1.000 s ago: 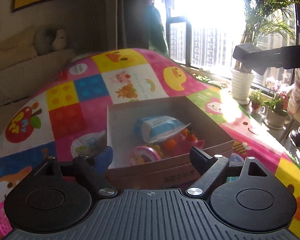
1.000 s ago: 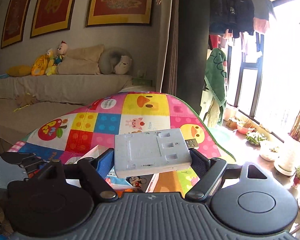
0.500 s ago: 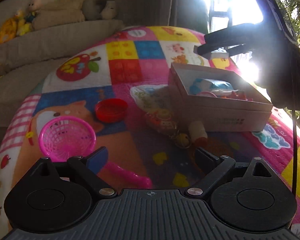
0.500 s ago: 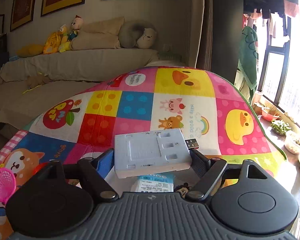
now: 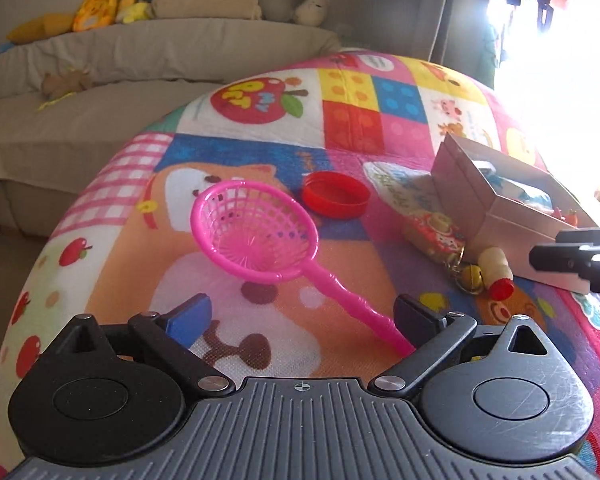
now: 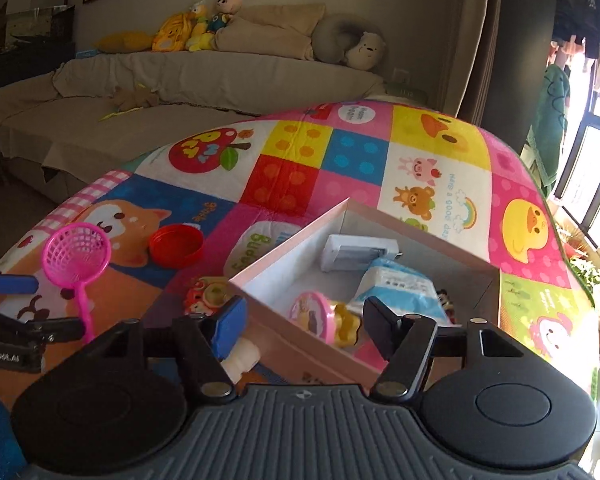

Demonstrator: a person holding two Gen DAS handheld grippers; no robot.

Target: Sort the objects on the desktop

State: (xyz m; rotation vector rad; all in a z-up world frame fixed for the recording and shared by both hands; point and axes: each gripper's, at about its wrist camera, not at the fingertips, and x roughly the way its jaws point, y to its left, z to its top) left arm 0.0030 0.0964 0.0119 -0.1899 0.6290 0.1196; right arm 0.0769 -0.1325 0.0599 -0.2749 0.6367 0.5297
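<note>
Glare whites out the cardboard box's (image 5: 496, 204) far side in the left view. Right view alone shows the white adapter (image 6: 358, 252) lying inside. Right gripper (image 6: 304, 324) jaws, just closing, empty; left gripper (image 5: 302, 312) jaws, just widening, straddle the pink strainer's (image 5: 256, 232) handle untouched.

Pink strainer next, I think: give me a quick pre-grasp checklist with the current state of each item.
1. Left hand-held gripper open: ok; its jaws have just been opening.
2. Pink strainer handle between the fingers: ok, not yet pinched.
3. Red lid apart from the strainer: ok.
4. Right hand-held gripper empty: ok; its jaws have just been closing.
5. White adapter in the box: ok.
6. Room left in the box: ok.
</note>
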